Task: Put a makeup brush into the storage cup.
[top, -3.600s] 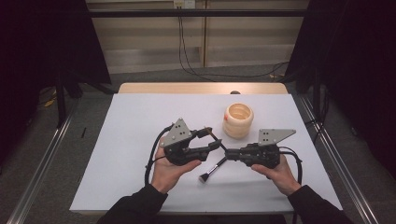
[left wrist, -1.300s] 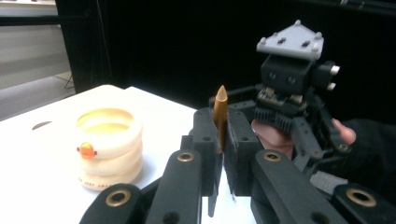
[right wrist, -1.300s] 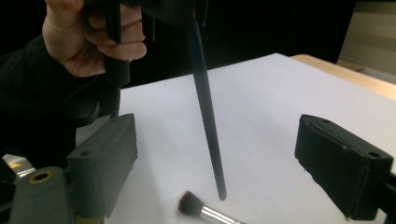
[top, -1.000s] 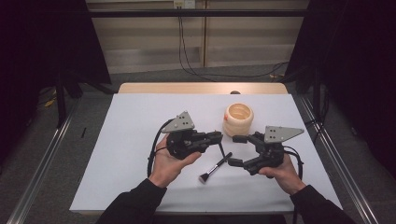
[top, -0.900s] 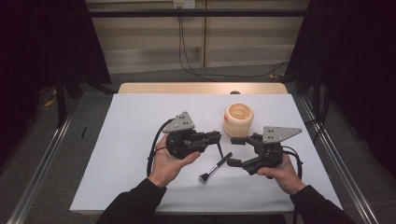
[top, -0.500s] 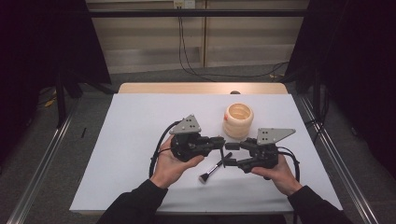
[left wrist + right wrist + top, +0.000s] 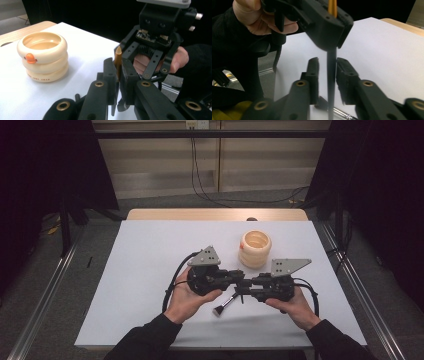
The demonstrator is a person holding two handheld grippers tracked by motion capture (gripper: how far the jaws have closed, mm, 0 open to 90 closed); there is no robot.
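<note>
Black-handled brush [image 7: 227,301] is clamped by the left tongs [image 7: 239,278]; right tongs [image 7: 243,290] have been closing around it, not yet pressing, near the desk's [image 7: 150,245] front edge.

Cream ringed pot [image 7: 43,58] with orange spot, gold-and-black brush [image 7: 331,62], white table [image 7: 150,250]

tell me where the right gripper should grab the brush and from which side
On the dark middle of the brush handle, just below the left gripper, which is shut on the gold end. The handle hangs upright, so the right gripper fits level from the side, one jaw each side. Its jaws have just been closing and straddle it.
</note>
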